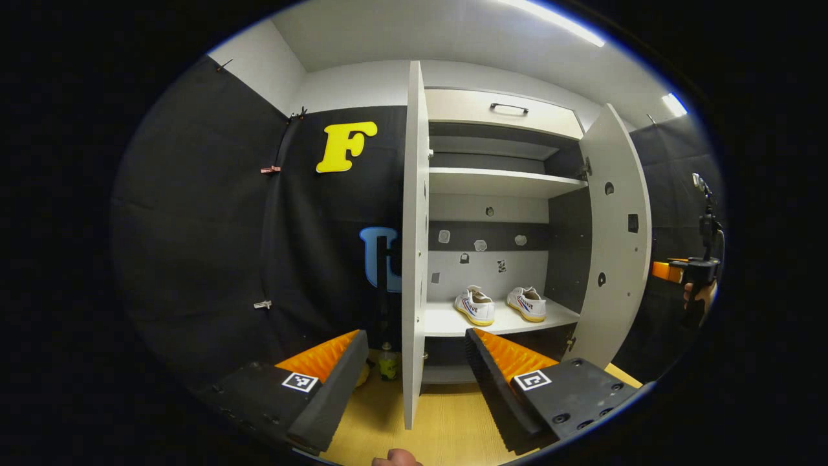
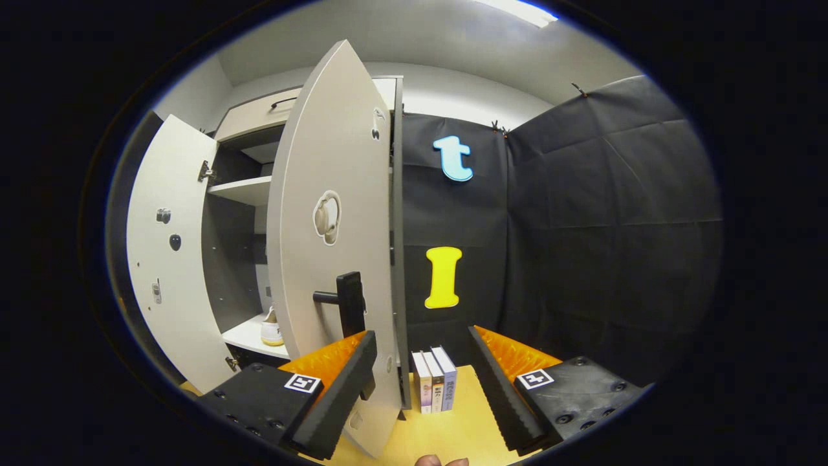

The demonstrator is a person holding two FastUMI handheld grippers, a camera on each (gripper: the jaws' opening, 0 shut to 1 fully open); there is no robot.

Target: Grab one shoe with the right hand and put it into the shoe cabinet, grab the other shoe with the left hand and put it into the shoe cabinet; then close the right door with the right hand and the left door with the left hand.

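Both grippers were empty, fingers spread wide. Nearest in the left gripper view, the left gripper (image 1: 414, 382) framed the bottom edge of the cabinet's left door (image 1: 414, 259), which stood edge-on between its fingers without either finger clearly touching it. Nearest in the right gripper view, the right gripper (image 2: 420, 382) sat just beside the right door (image 2: 336, 246); its left finger overlapped the door's lower face below the dark handle (image 2: 346, 301), and contact could not be confirmed.

Behind the right gripper, a few books (image 2: 435, 378) stood on the wooden floor (image 2: 453, 433) against the cabinet's side. A small bottle (image 1: 388, 364) stood on the floor just outside the left door.

Farther back, inside the shoe cabinet (image 1: 504, 181), both shoes rested side by side on the lower shelf (image 1: 453, 320): the left shoe (image 1: 475, 305) and the right shoe (image 1: 527, 303), toes pointing outward. At the far right edge of the left gripper view, beyond the right door, a hand holding the other gripper was faintly visible.

Judged from this, the shoe-placing half of the task looked finished. Both doors remained open, so closing the right door, then the left, was what remained. Each gripper appeared positioned at its own door, well in front of the shoes.
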